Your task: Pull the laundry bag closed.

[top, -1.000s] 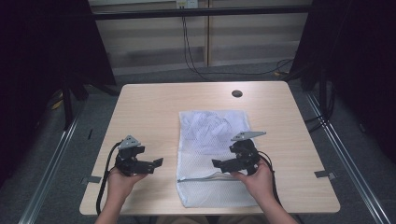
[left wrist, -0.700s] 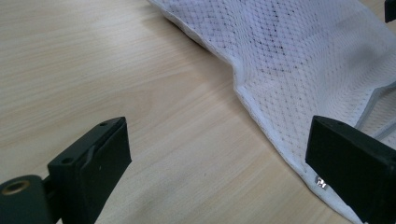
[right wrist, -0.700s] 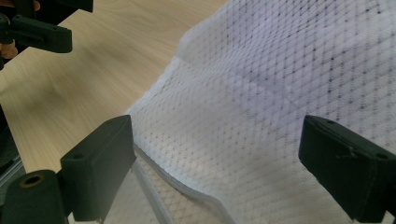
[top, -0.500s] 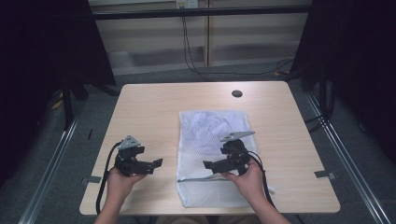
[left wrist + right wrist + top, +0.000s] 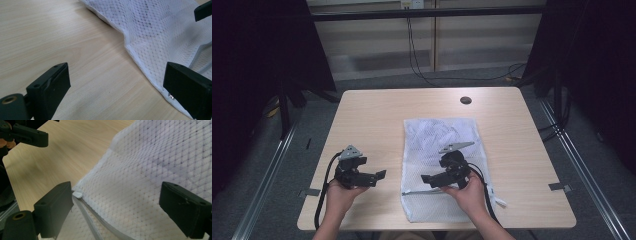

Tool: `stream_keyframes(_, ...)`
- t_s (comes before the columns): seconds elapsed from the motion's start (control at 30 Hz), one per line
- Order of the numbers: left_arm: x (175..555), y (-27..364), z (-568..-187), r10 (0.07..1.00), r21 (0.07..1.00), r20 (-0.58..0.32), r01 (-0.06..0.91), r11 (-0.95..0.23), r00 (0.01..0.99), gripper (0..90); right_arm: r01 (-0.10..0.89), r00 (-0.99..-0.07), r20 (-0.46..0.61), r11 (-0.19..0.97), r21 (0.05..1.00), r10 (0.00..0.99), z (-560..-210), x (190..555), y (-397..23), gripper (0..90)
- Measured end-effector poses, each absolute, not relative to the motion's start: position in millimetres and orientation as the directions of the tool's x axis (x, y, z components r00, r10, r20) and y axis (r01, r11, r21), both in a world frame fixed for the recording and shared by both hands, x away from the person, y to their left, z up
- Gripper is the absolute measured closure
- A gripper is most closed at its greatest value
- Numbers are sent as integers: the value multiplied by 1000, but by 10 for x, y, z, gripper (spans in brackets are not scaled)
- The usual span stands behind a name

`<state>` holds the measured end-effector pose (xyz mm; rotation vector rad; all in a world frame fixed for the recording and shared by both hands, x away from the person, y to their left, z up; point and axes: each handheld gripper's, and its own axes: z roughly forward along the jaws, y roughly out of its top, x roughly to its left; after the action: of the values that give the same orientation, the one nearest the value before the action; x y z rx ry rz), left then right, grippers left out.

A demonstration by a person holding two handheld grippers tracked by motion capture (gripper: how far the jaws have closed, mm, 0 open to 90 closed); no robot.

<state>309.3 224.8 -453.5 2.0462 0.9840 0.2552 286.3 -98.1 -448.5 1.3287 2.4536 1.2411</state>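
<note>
White mesh zip laundry bag (image 5: pixel 443 165): flat on counter (image 5: pixel 372 120), ungrasped. R hand-held gripper (image 5: pixel 117 212) wide at white zip pull (image 5: pixel 77 194); L hand-held gripper (image 5: pixel 117 92) wide, beside bag edge.

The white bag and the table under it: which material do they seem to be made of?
The white bag looks like a fine synthetic mesh, matt: small holes show all over it, with a stitched white hem and a zipper at its edge. The table looks like a pale wood or wood-look laminate, smooth, with a faint grain; which one is unclear.
</note>
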Motion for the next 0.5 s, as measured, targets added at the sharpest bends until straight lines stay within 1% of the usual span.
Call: stream_keyframes(0.5, 3094, 2246, -4538, 715, 753, -157, 551, -360, 681, 70, 674, -625, 299, 305, 673, 722, -4552, 2881, -851, 121)
